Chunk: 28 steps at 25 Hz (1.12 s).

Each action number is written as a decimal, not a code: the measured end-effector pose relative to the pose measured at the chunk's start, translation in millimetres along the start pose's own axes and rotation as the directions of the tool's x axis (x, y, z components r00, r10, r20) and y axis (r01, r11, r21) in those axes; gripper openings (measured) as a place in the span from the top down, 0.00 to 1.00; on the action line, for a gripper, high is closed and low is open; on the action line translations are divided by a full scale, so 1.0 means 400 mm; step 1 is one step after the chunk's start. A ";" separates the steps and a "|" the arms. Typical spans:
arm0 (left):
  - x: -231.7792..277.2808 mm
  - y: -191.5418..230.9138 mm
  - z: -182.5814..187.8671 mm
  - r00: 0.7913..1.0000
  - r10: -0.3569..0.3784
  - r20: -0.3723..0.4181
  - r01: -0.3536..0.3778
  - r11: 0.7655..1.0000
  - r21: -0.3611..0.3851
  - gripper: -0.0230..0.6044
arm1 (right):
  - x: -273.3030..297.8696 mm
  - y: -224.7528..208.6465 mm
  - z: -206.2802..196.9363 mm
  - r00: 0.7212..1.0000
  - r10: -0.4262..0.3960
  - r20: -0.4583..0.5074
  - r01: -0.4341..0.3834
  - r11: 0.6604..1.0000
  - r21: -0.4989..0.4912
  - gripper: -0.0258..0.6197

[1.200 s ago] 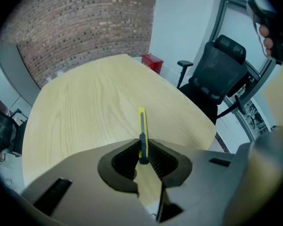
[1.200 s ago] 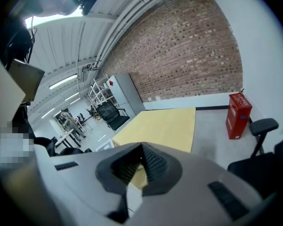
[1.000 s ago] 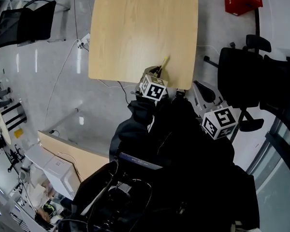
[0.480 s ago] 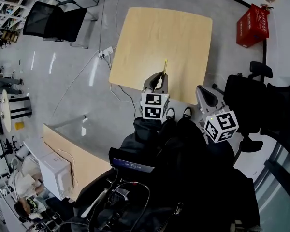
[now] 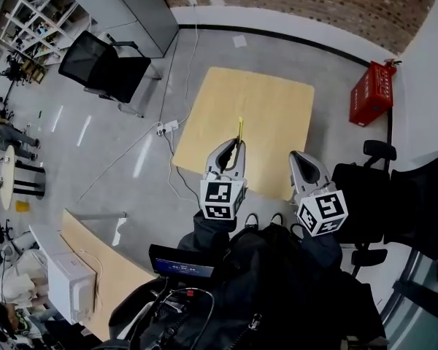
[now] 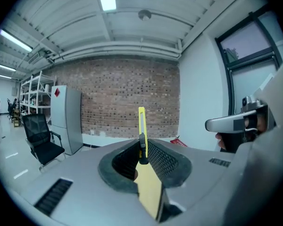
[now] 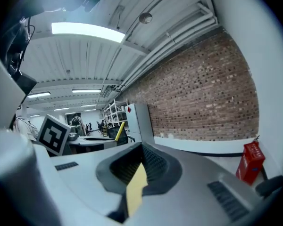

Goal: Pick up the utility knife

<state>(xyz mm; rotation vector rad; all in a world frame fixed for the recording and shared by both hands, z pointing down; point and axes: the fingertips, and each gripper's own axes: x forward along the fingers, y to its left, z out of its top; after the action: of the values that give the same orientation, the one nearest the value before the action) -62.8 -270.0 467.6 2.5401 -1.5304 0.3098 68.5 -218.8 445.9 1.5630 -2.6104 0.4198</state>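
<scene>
Since left gripper [image 6: 142, 150] pinches utility knife [image 6: 141, 122] by one end, it may pivot loose; right gripper [image 7: 140, 148] sits pressed together, empty.

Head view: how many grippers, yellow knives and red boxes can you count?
2 grey two-jaw grippers: the left gripper and the right gripper
1 slim yellow utility knife, clamped in the left gripper
1 red crate on the floor
Total: 4
</scene>
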 end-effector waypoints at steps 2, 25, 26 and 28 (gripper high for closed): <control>-0.007 -0.010 0.032 0.999 -0.004 0.031 0.004 1.000 0.003 0.87 | -0.003 0.002 0.025 1.000 0.001 0.017 -0.001 1.000 -0.019 0.95; -0.051 -0.073 0.222 0.972 -0.040 0.230 0.031 0.999 0.045 0.87 | -0.065 -0.015 0.197 0.979 -0.061 0.194 0.096 0.980 -0.177 0.95; -0.050 -0.075 0.230 0.971 -0.041 0.236 0.030 0.998 0.048 0.87 | -0.067 -0.020 0.204 0.977 -0.065 0.201 0.102 0.979 -0.179 0.95; -0.052 -0.077 0.246 0.969 -0.039 0.246 0.027 0.998 0.053 0.87 | -0.069 -0.024 0.219 0.974 -0.071 0.213 0.112 0.976 -0.185 0.95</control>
<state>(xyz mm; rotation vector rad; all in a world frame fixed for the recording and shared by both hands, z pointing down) -35.7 -261.9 366.5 2.7257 -1.5759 0.0264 97.2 -223.1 358.3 1.7325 -2.6122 -0.0078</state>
